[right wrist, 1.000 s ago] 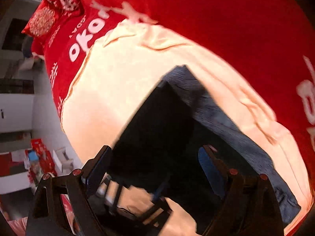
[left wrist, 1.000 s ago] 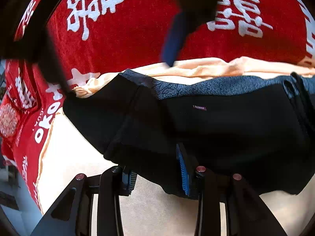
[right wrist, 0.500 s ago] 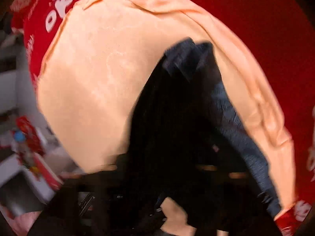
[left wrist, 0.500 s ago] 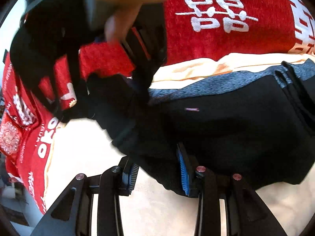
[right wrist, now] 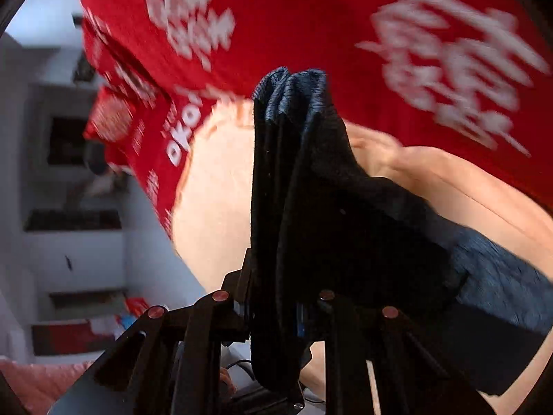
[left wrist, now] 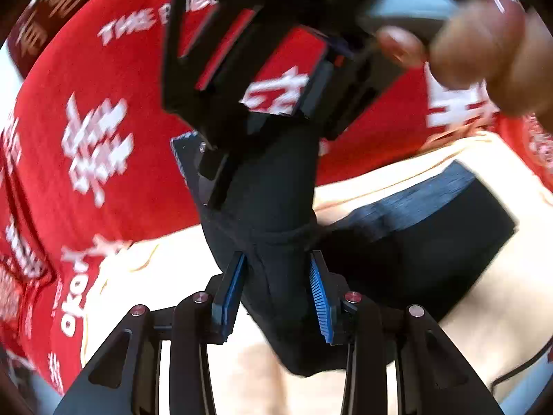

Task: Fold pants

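Observation:
The black pants [left wrist: 408, 242] with a grey-blue waistband lie partly folded on a peach sheet [left wrist: 186, 276]. One end is lifted off the bed. My left gripper [left wrist: 276, 287] has its blue pads on either side of a raised bunch of the black fabric. My right gripper [left wrist: 255, 159] shows above it in the left wrist view, clamped on the same bunch, with a hand behind it. In the right wrist view my right gripper [right wrist: 276, 307] is shut on the hanging pants [right wrist: 293, 180], whose waistband end stands up.
A red blanket with white characters [left wrist: 96, 138] covers the far side of the bed and shows in the right wrist view [right wrist: 311, 27]. White shelves and a wall [right wrist: 62, 242] lie beyond the bed's left edge.
The right gripper came down over the pants, closed on them and lifted one end up. The left gripper rose with the fabric between its pads. Both views are now motion-blurred.

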Tool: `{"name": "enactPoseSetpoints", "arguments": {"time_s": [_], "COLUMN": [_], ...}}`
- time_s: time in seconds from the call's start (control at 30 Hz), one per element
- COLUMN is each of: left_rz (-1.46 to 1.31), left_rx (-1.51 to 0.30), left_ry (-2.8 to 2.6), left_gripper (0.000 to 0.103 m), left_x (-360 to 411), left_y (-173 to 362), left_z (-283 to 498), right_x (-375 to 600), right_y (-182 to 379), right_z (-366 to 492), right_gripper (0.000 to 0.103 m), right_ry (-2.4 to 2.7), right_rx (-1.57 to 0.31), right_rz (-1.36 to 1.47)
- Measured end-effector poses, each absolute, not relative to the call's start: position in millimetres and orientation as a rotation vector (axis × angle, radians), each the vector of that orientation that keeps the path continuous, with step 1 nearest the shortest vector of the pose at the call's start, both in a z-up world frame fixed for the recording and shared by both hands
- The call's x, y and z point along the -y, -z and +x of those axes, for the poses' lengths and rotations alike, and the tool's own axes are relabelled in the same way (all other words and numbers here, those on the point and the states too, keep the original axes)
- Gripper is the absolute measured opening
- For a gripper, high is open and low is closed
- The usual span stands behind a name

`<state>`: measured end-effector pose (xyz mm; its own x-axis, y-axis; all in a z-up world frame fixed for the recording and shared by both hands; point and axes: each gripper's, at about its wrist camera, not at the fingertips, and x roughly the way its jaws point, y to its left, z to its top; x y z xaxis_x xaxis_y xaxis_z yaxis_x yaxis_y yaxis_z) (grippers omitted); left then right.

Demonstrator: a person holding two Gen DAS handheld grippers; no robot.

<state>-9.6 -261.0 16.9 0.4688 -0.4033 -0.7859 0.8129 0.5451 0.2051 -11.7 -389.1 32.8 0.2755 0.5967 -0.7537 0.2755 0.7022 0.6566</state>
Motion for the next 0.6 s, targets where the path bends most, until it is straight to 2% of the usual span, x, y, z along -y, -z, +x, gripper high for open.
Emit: {"name": "enactPoseSetpoints", "arguments": {"time_s": [0.23,0.53,0.6], "left_rz": [0.653,0.850,0.883], "left_rx": [-0.775,-0.845,-0.852], "left_ry": [0.961,1.025,1.029], "left_gripper": [0.038,0.037,0.037], "left_x": [340.6,412.3,417.3], "left_y": [-29.0,43.0,55.4], "left_z": [-76.8,-155.5,-159.7], "right_x": [487.1,551.6,553.8], "right_y": [-29.6,45.4,61.3], "right_z": [-126.9,-227.0,-236.5], "right_gripper": [0.019,0.019,0.022], "right_ry": [-0.126,-0.012,-0.021], "right_rx": [-1.163,-1.116,-1.104], "right_rz": [0.987,1.196,1.260]}}
